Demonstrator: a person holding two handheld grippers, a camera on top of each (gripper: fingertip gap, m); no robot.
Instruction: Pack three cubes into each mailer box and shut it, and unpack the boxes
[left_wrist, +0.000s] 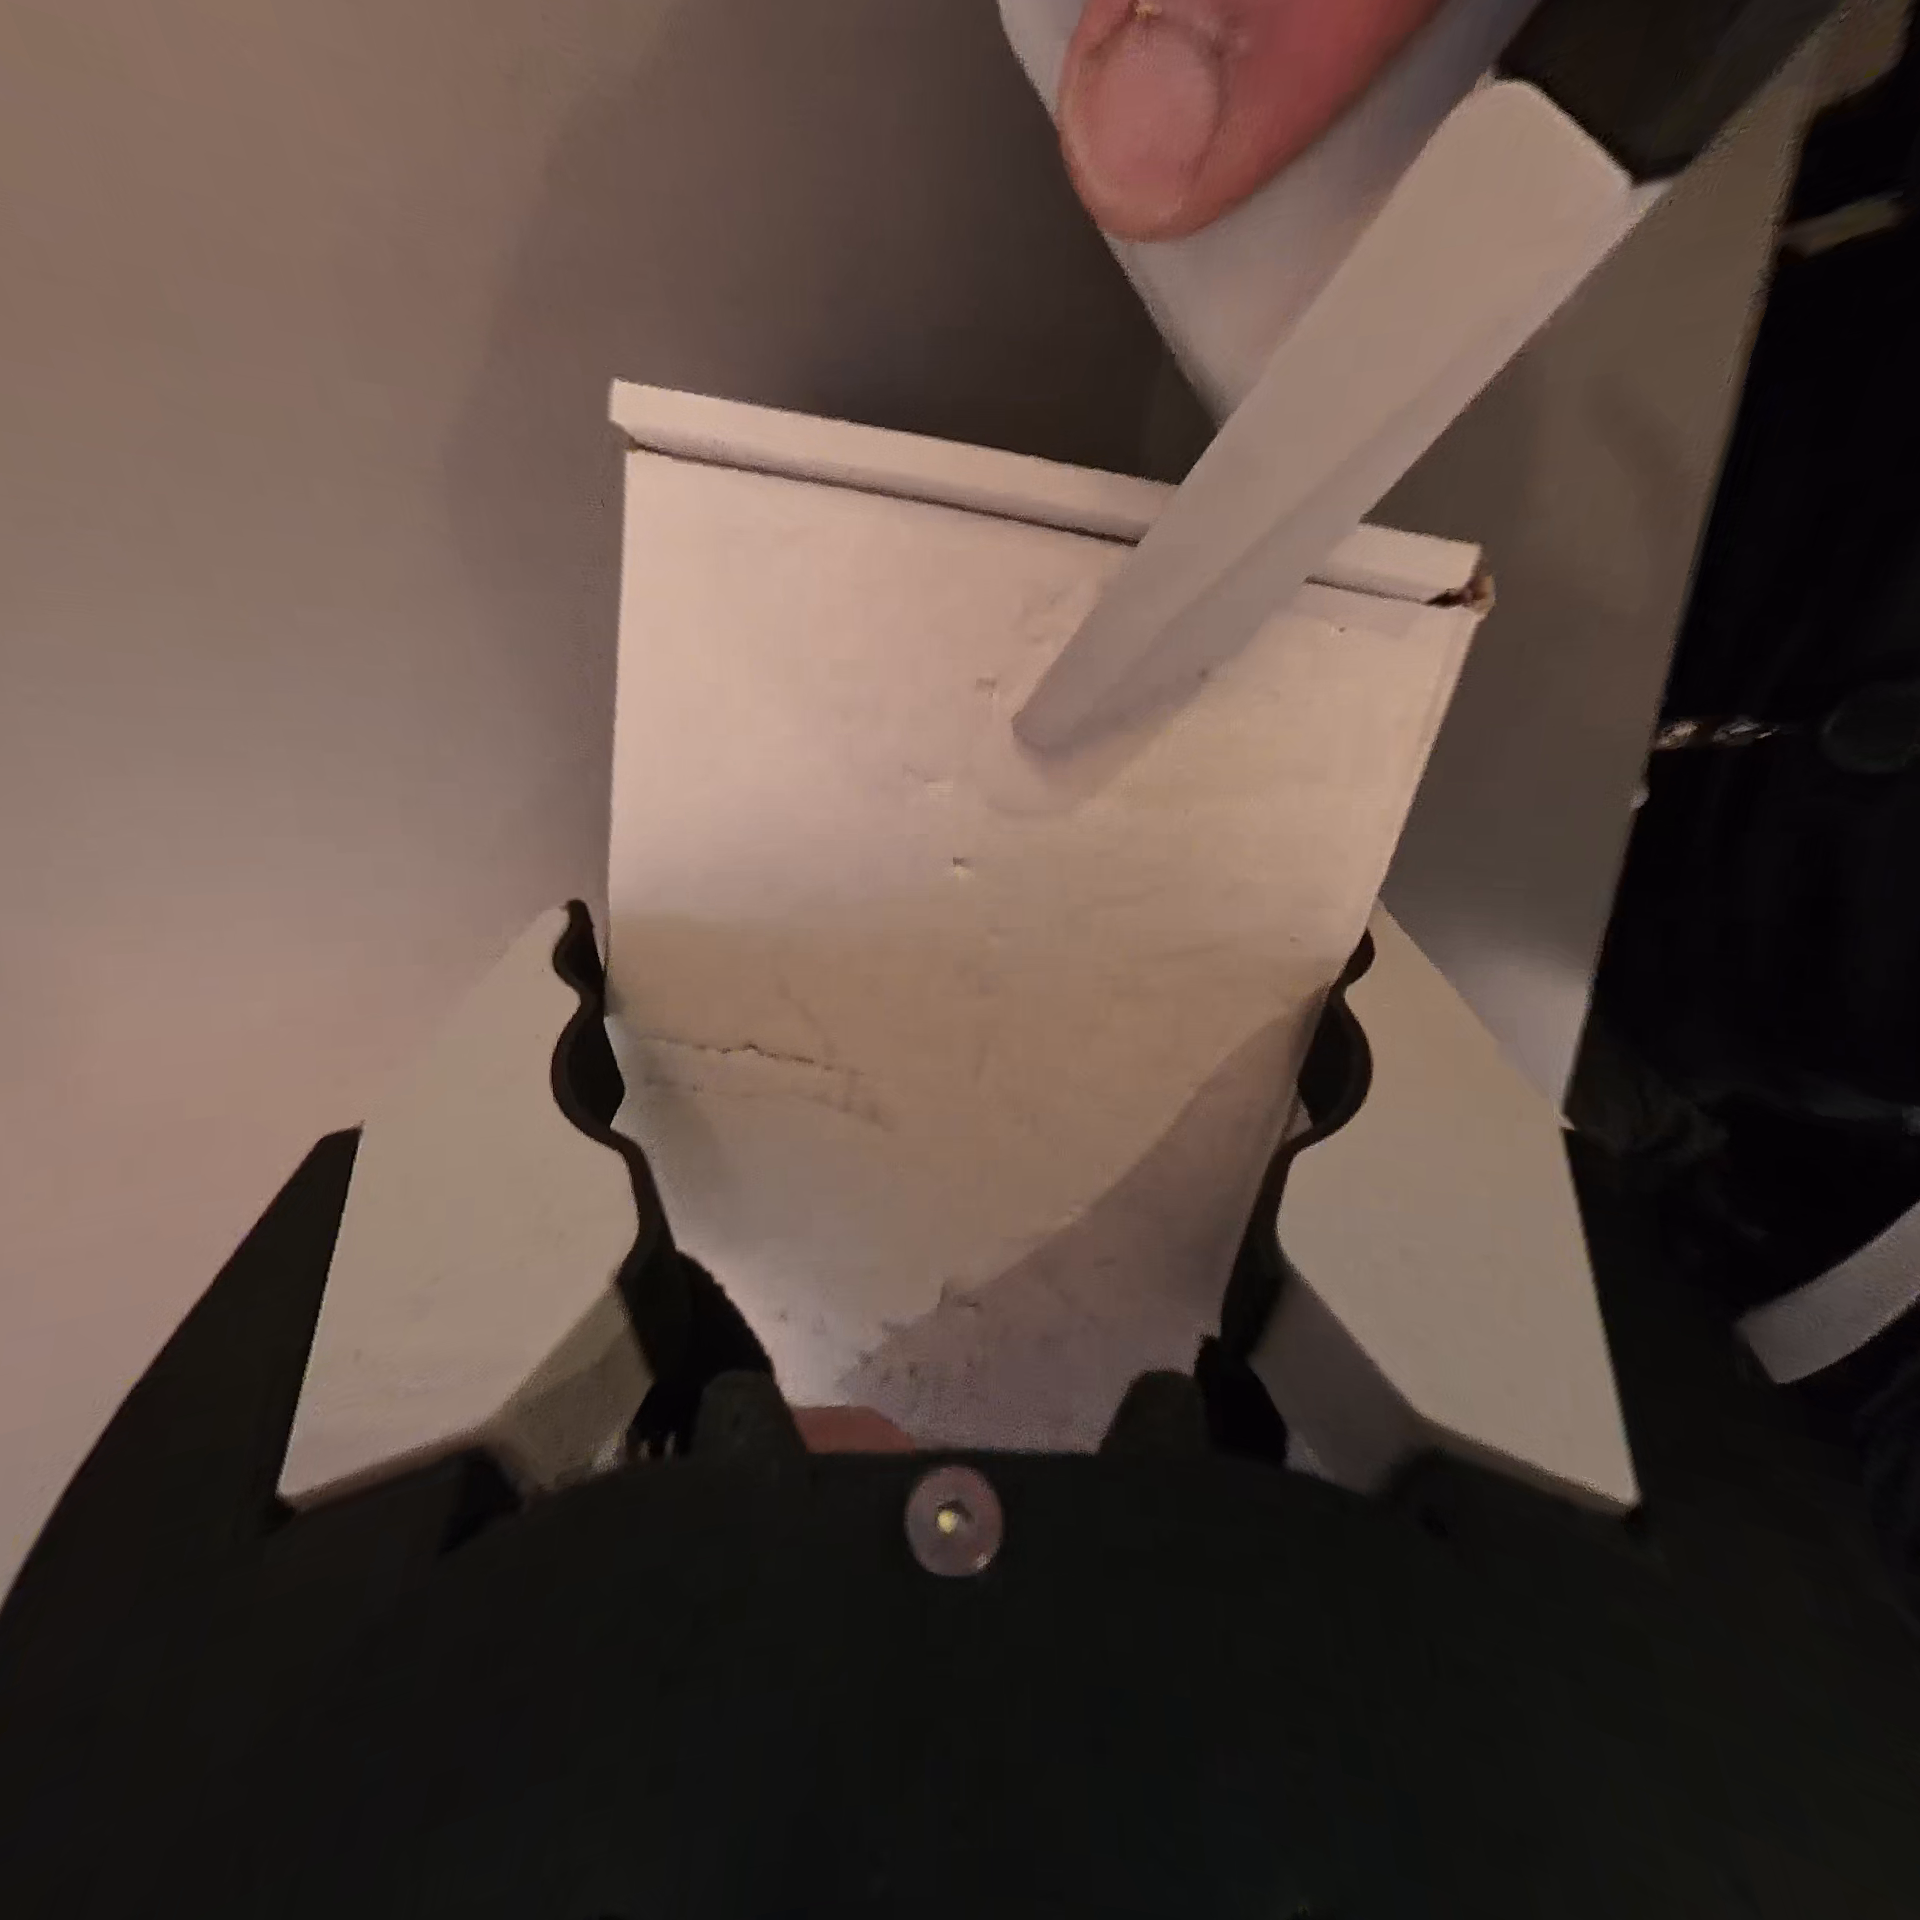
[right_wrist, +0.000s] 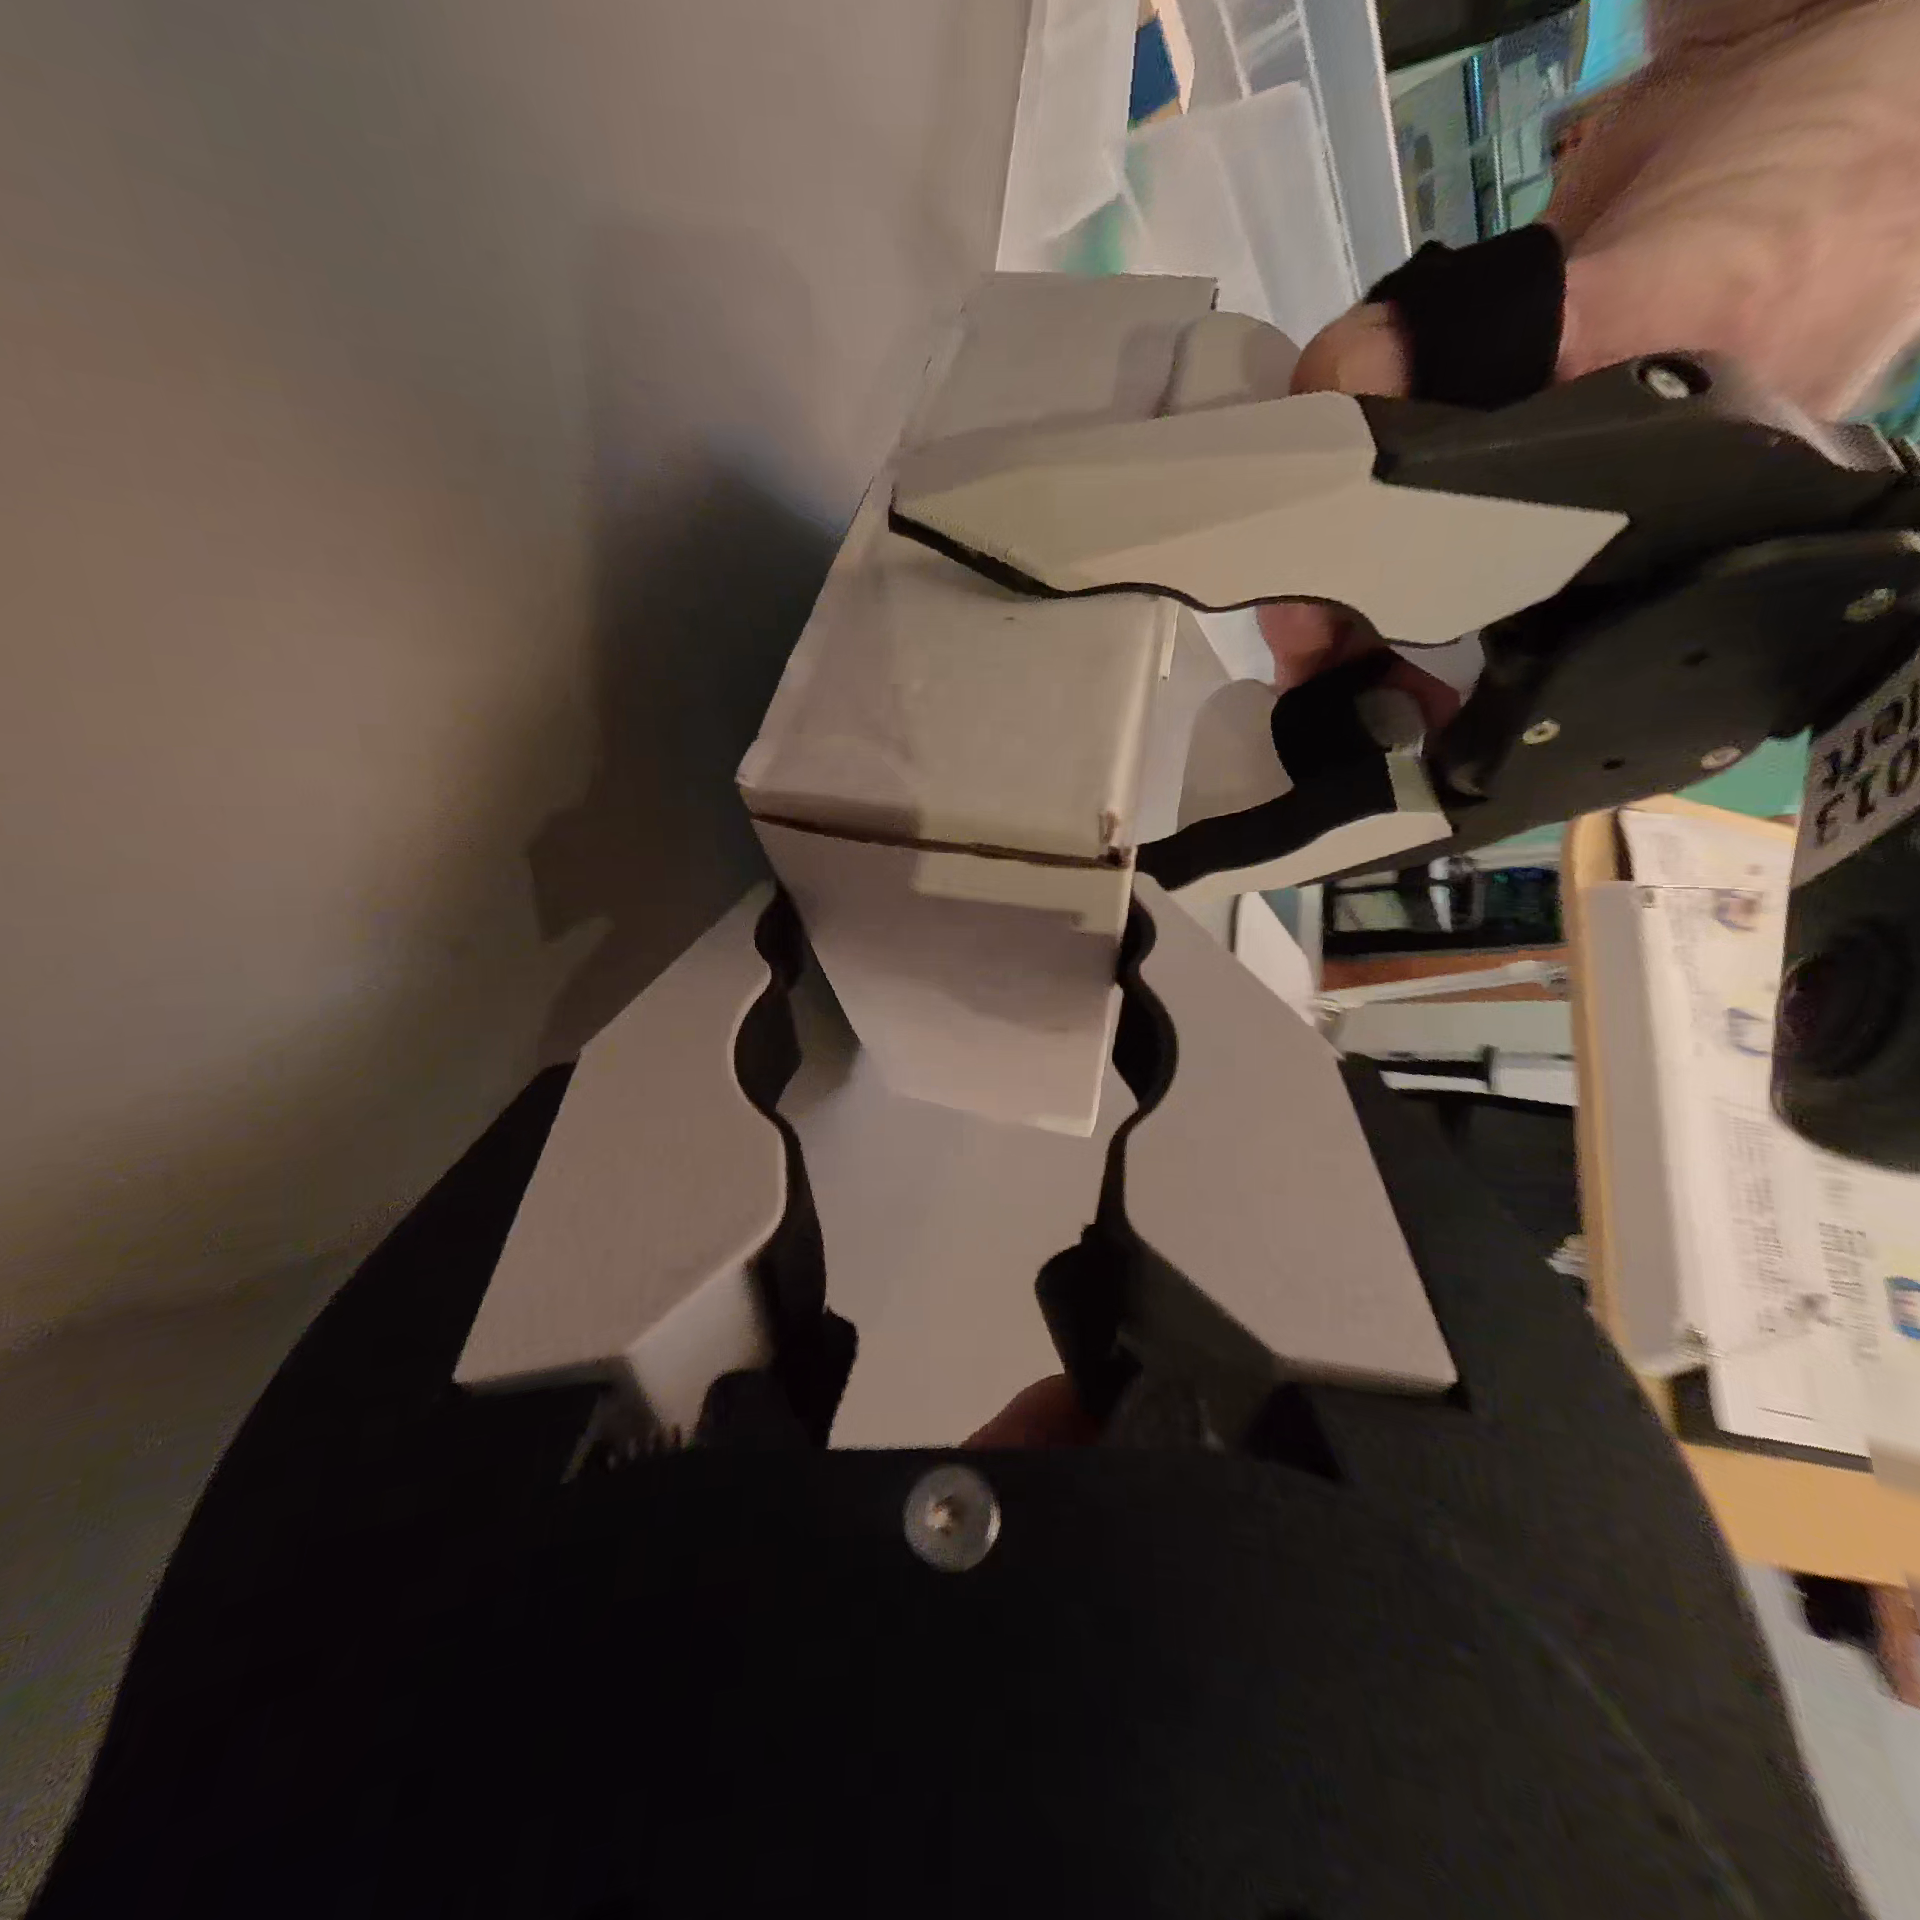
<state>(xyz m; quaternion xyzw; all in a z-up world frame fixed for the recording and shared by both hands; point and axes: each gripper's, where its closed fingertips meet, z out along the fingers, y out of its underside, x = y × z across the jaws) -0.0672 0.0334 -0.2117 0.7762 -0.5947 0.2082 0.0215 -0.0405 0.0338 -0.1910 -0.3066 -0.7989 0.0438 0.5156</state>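
A white mailer box (left_wrist: 935, 675) is held over the grey tabletop (left_wrist: 260, 520), its lid down with a thin seam showing at the front (right_wrist: 935, 847). My left gripper (left_wrist: 966, 935) is shut on the box, its fingers pressing the two sides. My right gripper (right_wrist: 956, 914) is shut on the box end, across its thickness. One right finger (left_wrist: 1247, 499) lies slanted across the box top in the left wrist view. The left gripper also shows in the right wrist view (right_wrist: 1023, 691), clamping the box from the right. No cubes are in view.
A person's thumb (left_wrist: 1143, 114) and hand (right_wrist: 1714, 208) hold the gripper handles. Clear plastic bins (right_wrist: 1195, 125) stand behind the box. A wooden tray with printed papers (right_wrist: 1745, 1091) sits at the right. Dark clutter lies along the table's right edge (left_wrist: 1818, 727).
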